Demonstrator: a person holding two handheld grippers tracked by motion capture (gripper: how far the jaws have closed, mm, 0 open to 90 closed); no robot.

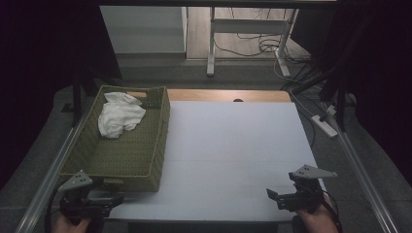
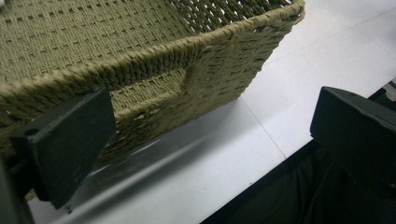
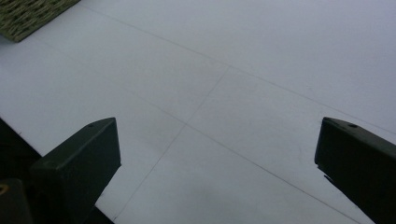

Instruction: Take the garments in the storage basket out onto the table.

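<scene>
At desk's near edge, both tools sit low and idle. Left tool (image 1: 116, 199): jaws spread wide, nothing between them, touching nothing I can confirm; in the left gripper view the gap frames the basket (image 2: 154, 70) near wall with its handle slot, one jaw overlapping the weave in the picture, contact can't be told. Left hand (image 1: 73, 224) comes in at bottom left, grips the tool body from below, grey plate on top, jaws pointing right and slightly forward along the desk edge, just in front of the basket's near corner. Right tool (image 1: 273, 195): jaws also spread wide, empty, hovering over bare white desk (image 1: 228, 155); the right gripper view shows only desk surface with thin seam lines between the jaws, plus a basket corner far off at upper left. Right hand (image 1: 316, 221) enters at bottom right, tool roughly level, jaws pointing left toward the desk middle, grey plate up. The two tools are well apart, one at each near corner. Basket (image 1: 121, 160): green woven, rectangular, on the desk's left side, long axis running away from the person. White cloth (image 1: 119, 114) lies crumpled inside it at the far end, against the far wall, well apart from both tools. Cables trail off both tools toward the person.
</scene>
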